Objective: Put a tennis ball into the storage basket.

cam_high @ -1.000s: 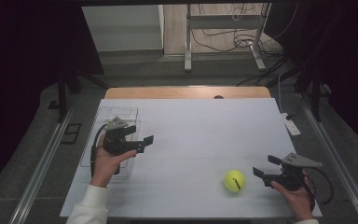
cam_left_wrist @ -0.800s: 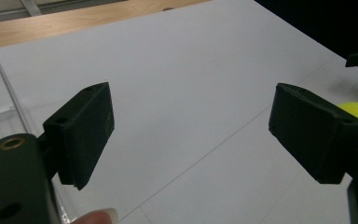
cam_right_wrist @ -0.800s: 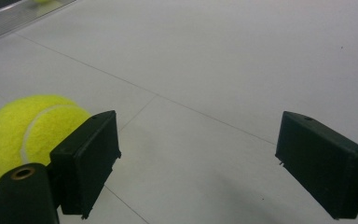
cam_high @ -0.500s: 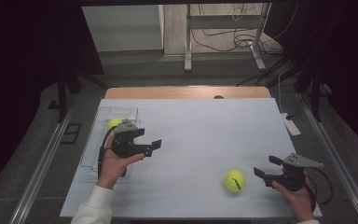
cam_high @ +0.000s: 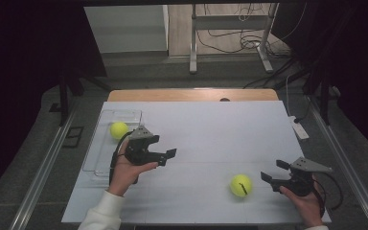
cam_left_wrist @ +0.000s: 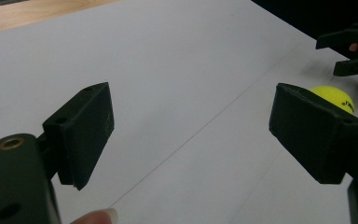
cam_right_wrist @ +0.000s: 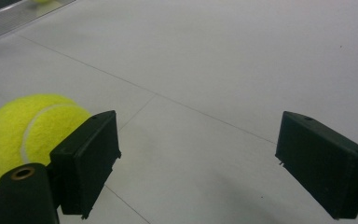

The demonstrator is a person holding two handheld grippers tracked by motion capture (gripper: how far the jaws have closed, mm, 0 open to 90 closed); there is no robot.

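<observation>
Currently: tennis ball (cam_high: 241, 185) on white surface (cam_high: 211, 129), just left of right gripper (cam_high: 274, 171) | both grippers' fingers open, empty; left gripper (cam_high: 168, 157) well apart | likely light, springy, fuzzy, rolls | pinch across widest middle

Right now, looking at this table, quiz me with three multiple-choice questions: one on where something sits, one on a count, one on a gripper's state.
1. Where does the far-left tennis ball lie?
A. in the clear tray
B. on the wooden strip
C. between the left gripper's jaws

2. How many tennis balls are on the table?
A. one
B. two
C. three

3. How does the right gripper stand?
A. shut on a ball
B. open, holding nothing
C. shut on nothing

Answers: 1 A, it rests inside the tray's walls. 2 B, one in the tray and a second tennis ball near the right gripper. 3 B, its jaws stand apart, the ball beside them.
</observation>
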